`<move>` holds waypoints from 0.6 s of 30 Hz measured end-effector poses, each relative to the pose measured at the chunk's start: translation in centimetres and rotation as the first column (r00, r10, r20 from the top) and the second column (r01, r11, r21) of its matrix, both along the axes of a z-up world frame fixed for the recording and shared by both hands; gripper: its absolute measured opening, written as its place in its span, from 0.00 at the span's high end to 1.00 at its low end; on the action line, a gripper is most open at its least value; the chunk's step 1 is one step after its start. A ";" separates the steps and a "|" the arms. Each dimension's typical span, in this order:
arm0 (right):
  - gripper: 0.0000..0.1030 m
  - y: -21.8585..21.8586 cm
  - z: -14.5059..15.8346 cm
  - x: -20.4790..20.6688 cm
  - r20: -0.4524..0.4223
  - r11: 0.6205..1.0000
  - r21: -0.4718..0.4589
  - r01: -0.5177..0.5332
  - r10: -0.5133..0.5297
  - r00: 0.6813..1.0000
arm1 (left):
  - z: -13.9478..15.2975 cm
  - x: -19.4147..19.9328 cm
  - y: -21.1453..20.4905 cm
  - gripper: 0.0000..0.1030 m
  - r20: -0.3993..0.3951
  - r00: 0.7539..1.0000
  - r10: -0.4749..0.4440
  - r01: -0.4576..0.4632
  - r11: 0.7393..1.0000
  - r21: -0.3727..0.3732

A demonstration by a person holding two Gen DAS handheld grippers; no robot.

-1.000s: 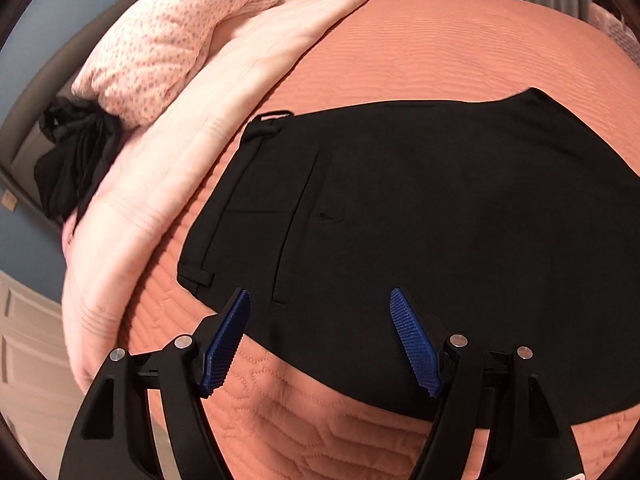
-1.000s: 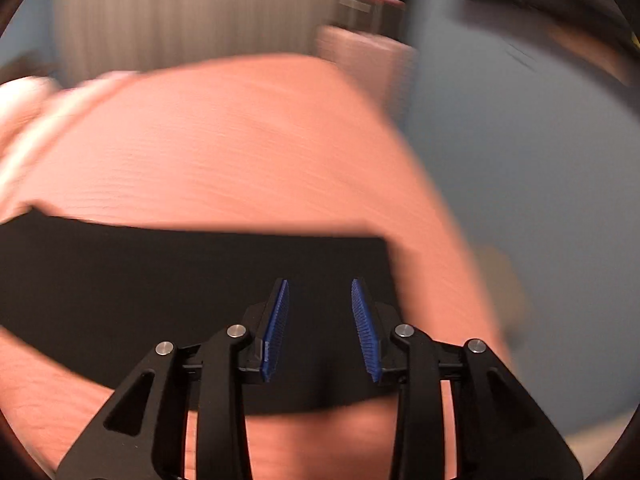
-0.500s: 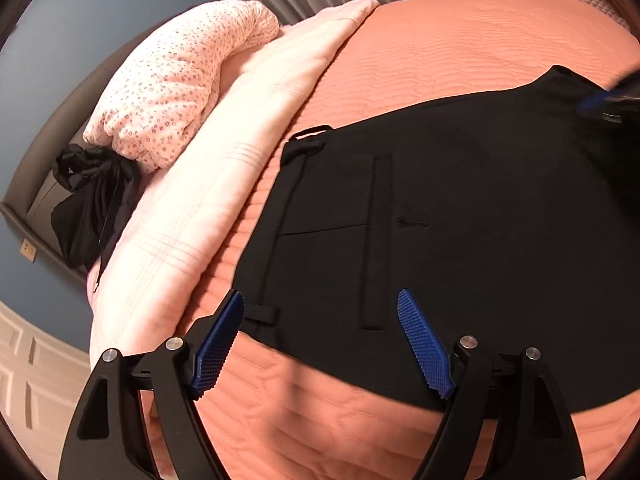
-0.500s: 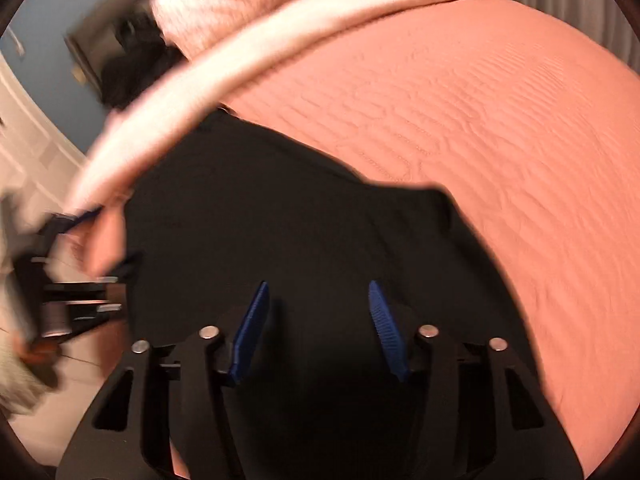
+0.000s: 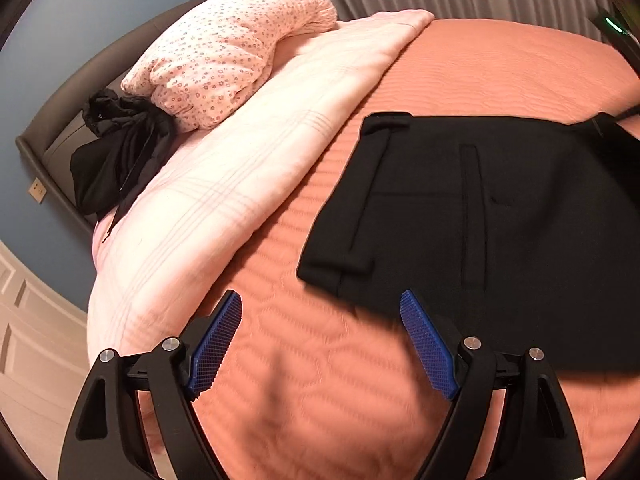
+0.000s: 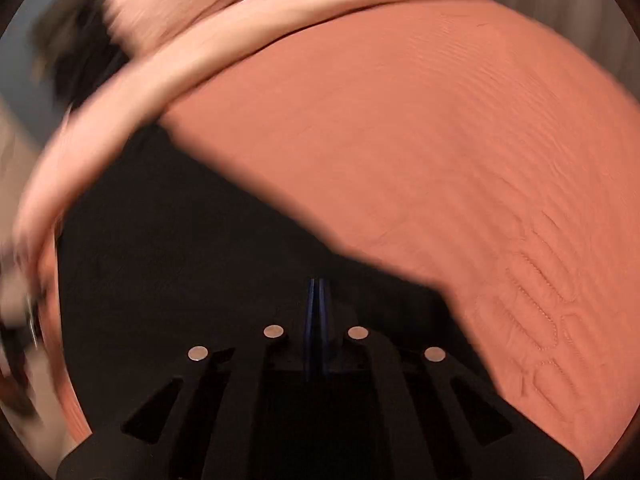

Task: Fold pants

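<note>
Pants beyond splayed left jaws; under closing right jaws.

The black pants lay spread flat on the orange quilted bedspread, waistband end toward the pale pink folded blanket but apart from it, a strip of orange between them. On the upper face showed a belt loop at each waistband corner, a long vertical welt pocket and a short buttonhole-like mark beside it. In the blurred right wrist view the dark cloth filled the lower left, its far edge running diagonally across the quilt.
</note>
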State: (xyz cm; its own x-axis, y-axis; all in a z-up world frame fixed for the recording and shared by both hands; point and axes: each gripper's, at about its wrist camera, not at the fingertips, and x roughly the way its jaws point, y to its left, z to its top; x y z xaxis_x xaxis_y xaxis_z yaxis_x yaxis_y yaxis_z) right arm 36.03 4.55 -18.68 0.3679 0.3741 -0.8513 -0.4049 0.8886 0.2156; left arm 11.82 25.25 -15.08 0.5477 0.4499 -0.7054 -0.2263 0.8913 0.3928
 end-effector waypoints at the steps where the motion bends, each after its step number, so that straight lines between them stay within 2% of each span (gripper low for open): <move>1: 0.92 0.5 1.7 0.0 0.044 0.999 0.031 0.020 -0.022 0.999 | 0.0 -0.4 0.0 0.22 0.003 1.000 -0.006 0.006 1.000 0.014; 2: 0.92 3.0 3.7 -1.0 0.079 0.991 0.098 -0.089 0.081 0.994 | 0.0 -0.9 -0.3 0.22 0.005 1.000 -0.024 0.024 1.000 0.021; 3: 0.92 5.7 4.8 -2.0 0.100 0.976 0.091 -0.196 0.187 0.977 | -0.1 -1.2 -0.6 0.22 0.003 0.999 -0.039 0.039 0.999 0.021; 4: 0.92 8.4 5.3 -3.3 0.121 0.952 0.042 -0.304 0.297 0.947 | -0.3 -1.3 -0.9 0.22 0.001 0.999 -0.050 0.050 0.999 0.023; 5: 0.92 12.9 5.3 -4.9 0.144 0.895 -0.056 -0.442 0.445 0.884 | -0.4 -1.4 -1.4 0.22 0.004 0.998 -0.063 0.063 0.998 0.020; 7: 0.93 17.8 3.8 -5.8 0.121 0.823 -0.166 -0.543 0.564 0.817 | -0.5 -1.2 -2.3 0.22 0.015 0.997 -0.082 0.082 0.997 0.002; 8: 0.93 19.8 2.8 -5.5 0.099 0.804 -0.199 -0.560 0.585 0.805 | -0.3 -1.1 -2.8 0.22 0.025 0.995 -0.095 0.095 0.995 -0.010; 11: 0.92 24.1 0.1 -4.4 0.048 0.777 -0.245 -0.580 0.608 0.793 | 0.3 -1.3 -3.6 0.22 0.053 0.992 -0.115 0.119 0.991 -0.066; 12: 0.94 24.4 0.3 -4.0 0.051 0.774 -0.257 -0.579 0.609 0.792 | 0.4 -1.4 -3.6 0.22 0.059 0.991 -0.121 0.126 0.988 -0.088; 14: 0.95 24.8 0.7 -3.5 0.067 0.777 -0.295 -0.556 0.598 0.799 | 0.4 -1.5 -3.6 0.22 0.064 0.989 -0.130 0.137 0.983 -0.120; 16: 0.97 25.5 1.0 -2.0 0.061 0.787 -0.292 -0.544 0.583 0.810 | 0.3 -1.5 -3.6 0.22 0.070 0.988 -0.141 0.149 0.980 -0.133; 18: 0.96 26.1 1.5 -0.9 0.104 0.812 -0.295 -0.503 0.551 0.828 | 0.1 -1.2 -3.4 0.22 0.073 0.987 -0.146 0.154 0.980 -0.129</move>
